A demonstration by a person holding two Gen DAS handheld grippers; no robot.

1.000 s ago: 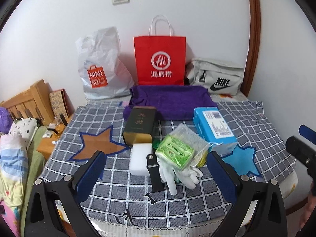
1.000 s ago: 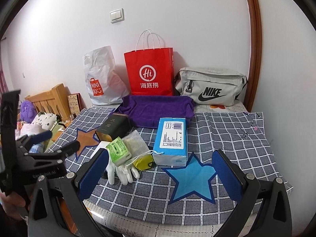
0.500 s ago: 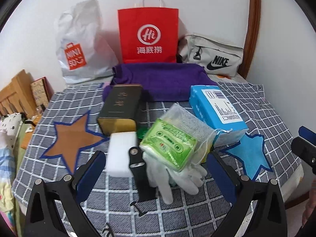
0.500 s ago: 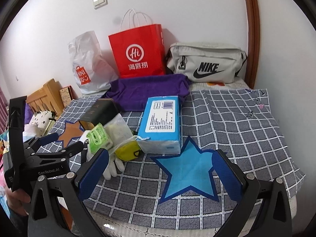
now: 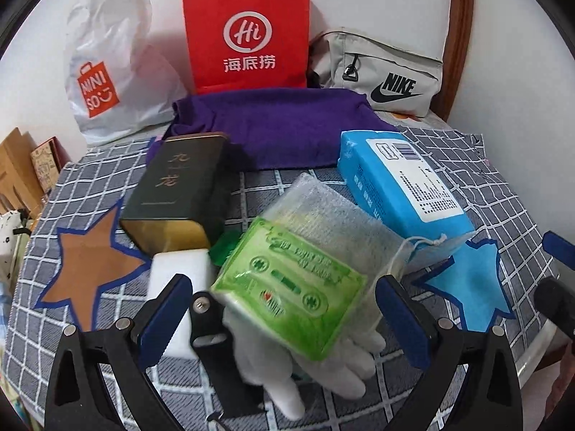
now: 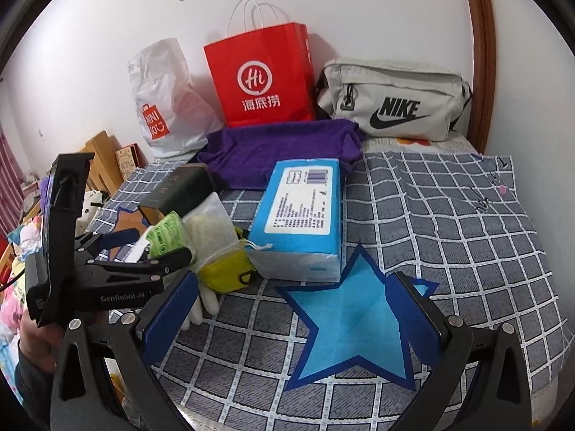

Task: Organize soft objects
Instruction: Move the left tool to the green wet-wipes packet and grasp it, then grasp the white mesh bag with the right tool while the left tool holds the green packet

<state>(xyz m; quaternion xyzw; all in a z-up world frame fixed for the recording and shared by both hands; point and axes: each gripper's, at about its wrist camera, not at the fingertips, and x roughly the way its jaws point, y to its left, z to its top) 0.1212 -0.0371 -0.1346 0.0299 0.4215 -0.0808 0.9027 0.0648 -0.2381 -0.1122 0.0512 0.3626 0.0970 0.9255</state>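
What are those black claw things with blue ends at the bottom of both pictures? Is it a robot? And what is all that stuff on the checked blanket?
It is not a robot. A person holds one pair of tongs in each hand, and a little camera on each looks forward along its two blue-padded fingers. One picture comes from the left tongs, the other from the right tongs. In the right picture you can see the left tongs from the side.

On the grey checked cloth lie a green plastic tissue pack, white fabric gloves, a blue tissue pack, a dark rectangular tin, a white foam block and a folded purple towel. Bags stand by the wall.

Both tongs are open and hold nothing. The left ones are spread around the green pack; the right ones hover above a blue star patch.
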